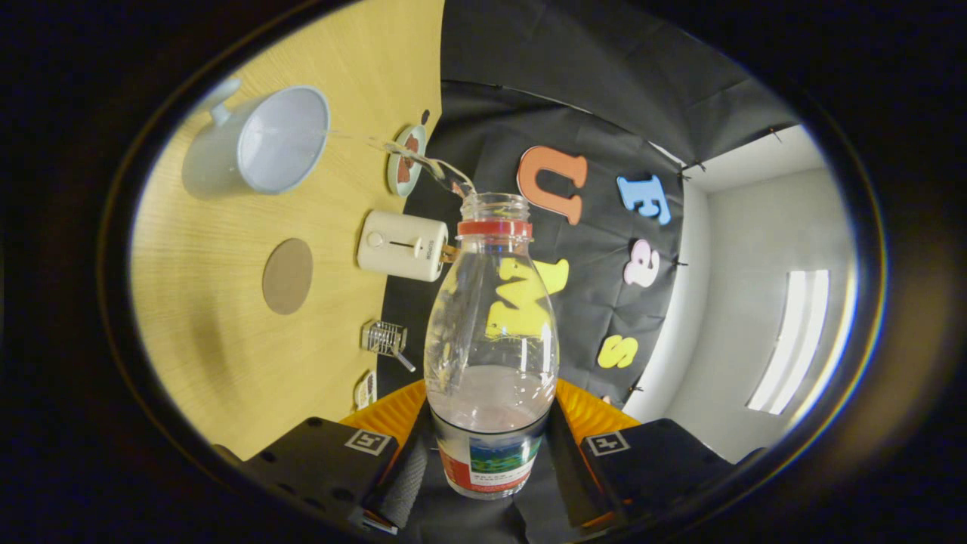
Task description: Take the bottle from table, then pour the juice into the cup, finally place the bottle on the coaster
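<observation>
Nearest to me is the bottle (491, 355), pinched at its labelled lower body between my gripper (489, 461); my two fingers are closed to the bottle's width and press on it from either side. The bottle is clear, smooth plastic with a rounded shoulder, a red ring under an uncapped threaded neck, and some pale liquid pooled low inside. I hold it tipped over toward the wooden table (227, 347), whose surface is light with fine grain. A thin clear stream (393, 151) arcs from the mouth into the cup (261, 143), a glossy pale cup with a handle, well beyond my fingers. Between the cup and me lies the coaster (288, 276), a flat, matte brown disc. Beside it sits a cream, rounded box-shaped appliance (403, 245).
</observation>
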Available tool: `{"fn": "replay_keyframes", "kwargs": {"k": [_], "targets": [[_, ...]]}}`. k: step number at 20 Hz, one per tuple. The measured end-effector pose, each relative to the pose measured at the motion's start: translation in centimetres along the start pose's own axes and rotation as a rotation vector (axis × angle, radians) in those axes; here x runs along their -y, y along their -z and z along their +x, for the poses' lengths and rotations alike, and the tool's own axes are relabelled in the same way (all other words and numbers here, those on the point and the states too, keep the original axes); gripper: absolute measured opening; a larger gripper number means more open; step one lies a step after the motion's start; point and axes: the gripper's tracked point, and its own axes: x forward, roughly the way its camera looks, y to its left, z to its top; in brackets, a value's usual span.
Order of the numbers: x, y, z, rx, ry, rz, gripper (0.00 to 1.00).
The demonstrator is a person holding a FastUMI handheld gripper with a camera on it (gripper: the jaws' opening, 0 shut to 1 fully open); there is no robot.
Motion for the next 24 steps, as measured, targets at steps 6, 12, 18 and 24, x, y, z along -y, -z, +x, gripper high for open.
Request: {"fn": "replay_keyframes", "kwargs": {"k": [6, 12, 18, 24], "targets": [[0.16, -0.24, -0.11, 0.01, 0.008, -0.024, 0.79], [0.23, 0.02, 0.21, 0.005, 0.003, -0.047, 0.79], [0.31, 0.33, 0.33, 0.004, 0.005, -0.057, 0.79], [0.81, 0.36, -0.07, 0.008, 0.014, -0.083, 0.79]]}}
